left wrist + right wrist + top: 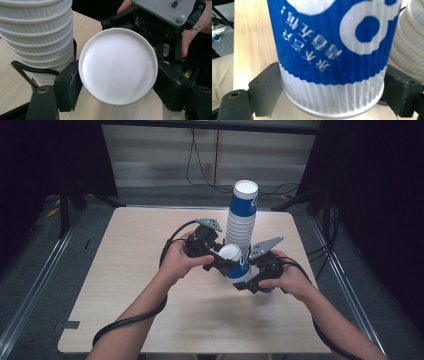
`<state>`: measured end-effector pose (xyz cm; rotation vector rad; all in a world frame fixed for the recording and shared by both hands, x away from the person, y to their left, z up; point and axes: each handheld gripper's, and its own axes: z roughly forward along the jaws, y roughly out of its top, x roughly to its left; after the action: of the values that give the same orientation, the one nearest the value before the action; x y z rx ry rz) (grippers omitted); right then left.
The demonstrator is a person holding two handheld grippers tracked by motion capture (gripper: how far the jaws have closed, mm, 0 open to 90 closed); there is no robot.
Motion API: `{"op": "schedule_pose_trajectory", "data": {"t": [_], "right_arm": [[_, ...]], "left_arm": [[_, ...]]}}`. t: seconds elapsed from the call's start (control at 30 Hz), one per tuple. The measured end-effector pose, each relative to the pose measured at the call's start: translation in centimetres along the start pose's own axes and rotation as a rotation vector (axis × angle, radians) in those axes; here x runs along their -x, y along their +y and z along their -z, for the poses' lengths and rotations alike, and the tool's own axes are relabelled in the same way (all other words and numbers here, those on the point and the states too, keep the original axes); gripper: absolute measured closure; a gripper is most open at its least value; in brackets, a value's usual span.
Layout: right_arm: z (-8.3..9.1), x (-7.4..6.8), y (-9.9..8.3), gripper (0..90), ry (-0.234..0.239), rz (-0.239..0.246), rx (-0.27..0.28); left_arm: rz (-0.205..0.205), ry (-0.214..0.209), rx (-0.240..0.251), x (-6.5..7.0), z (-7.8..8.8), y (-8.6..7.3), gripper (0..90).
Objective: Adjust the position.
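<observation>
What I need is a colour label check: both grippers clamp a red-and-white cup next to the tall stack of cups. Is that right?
Not quite: the cup is blue and white, not red, as the right gripper view shows. The left gripper and right gripper do both clamp it next to the tall stack of cups.

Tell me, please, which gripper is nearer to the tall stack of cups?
Left. The left gripper sits right below the stack of cups; the right gripper is farther toward the person, on the tilted cup.
</observation>
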<state>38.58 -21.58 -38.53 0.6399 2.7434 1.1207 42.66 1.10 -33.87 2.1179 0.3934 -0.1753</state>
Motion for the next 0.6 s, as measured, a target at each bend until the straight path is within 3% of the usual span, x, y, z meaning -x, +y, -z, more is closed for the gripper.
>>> {"op": "schedule_pose_trajectory", "data": {"t": [0.2,0.5,0.6], "right_arm": [[0.27,0.06,0.03,16.3,-0.009,0.014,-0.001],[0.64,0.15,0.26,19.4,-0.005,0.038,-0.043],[0.73,0.17,0.28,19.6,-0.005,0.051,-0.058]], "left_arm": [[0.001,-0.006,0.002,-0.14,0.12,-0.04,28.4],[-0.026,-0.018,-0.008,-0.17,-0.1,-0.22,27.8],[-0.06,-0.007,-0.037,-0.01,-0.14,-0.23,23.0]]}}
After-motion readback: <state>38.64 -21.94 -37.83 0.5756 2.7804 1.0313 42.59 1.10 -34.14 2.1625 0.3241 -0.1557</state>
